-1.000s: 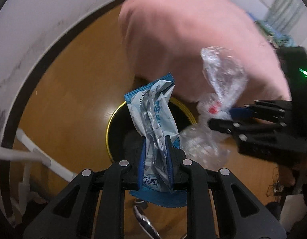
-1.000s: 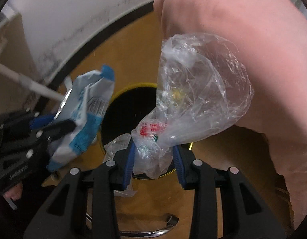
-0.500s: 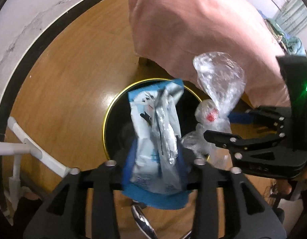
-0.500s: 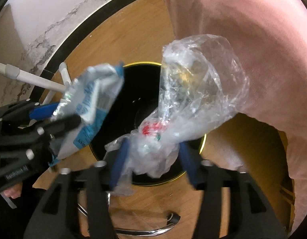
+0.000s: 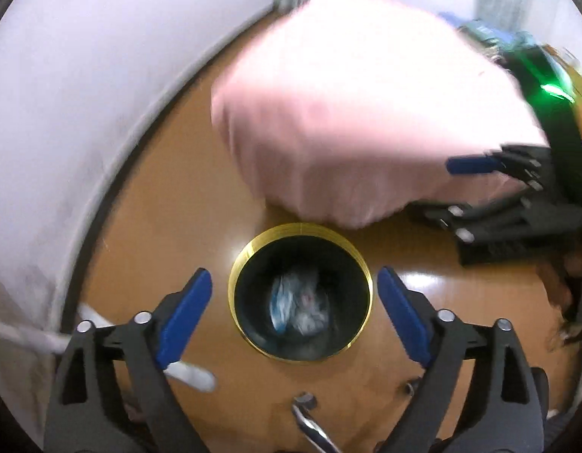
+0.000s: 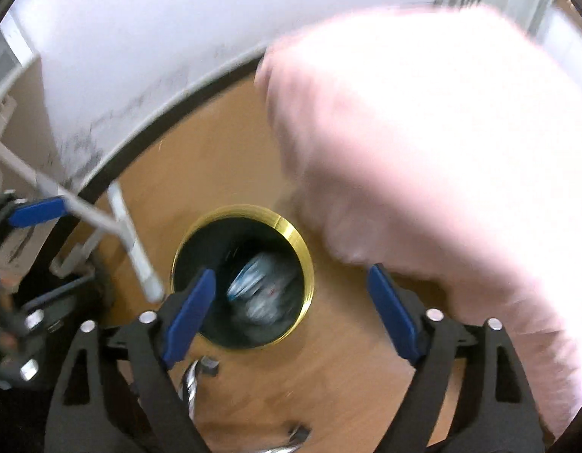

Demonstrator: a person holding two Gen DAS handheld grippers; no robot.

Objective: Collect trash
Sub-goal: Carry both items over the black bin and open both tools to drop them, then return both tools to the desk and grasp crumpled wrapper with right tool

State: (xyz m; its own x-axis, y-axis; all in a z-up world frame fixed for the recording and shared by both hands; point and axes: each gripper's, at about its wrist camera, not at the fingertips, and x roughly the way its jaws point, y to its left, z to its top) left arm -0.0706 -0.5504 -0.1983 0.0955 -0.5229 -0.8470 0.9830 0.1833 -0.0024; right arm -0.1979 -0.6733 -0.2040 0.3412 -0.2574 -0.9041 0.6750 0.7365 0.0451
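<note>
A black bin with a gold rim [image 5: 301, 227] stands on the wooden floor below me; it also shows in the right wrist view [image 6: 249, 211]. The blue-and-white wrapper [image 5: 281, 302] and the clear plastic bag [image 5: 310, 302] lie inside it, blurred in the right wrist view [image 6: 260, 287]. My left gripper [image 5: 294, 313] is open and empty above the bin. My right gripper [image 6: 291, 313] is open and empty above the bin too, and shows at the right of the left wrist view [image 5: 479, 188].
A large pink cloth-covered mass [image 5: 366, 113] overhangs the bin's far right side, also in the right wrist view [image 6: 442, 151]. A white wall with dark skirting [image 5: 83, 113] curves along the left. White rods [image 6: 132, 241] and a chrome chair base [image 5: 310, 426] lie near the bin.
Both grippers have opened wide and let go. The wrapper and the plastic bag have dropped into the bin. Both grippers have risen away from it.
</note>
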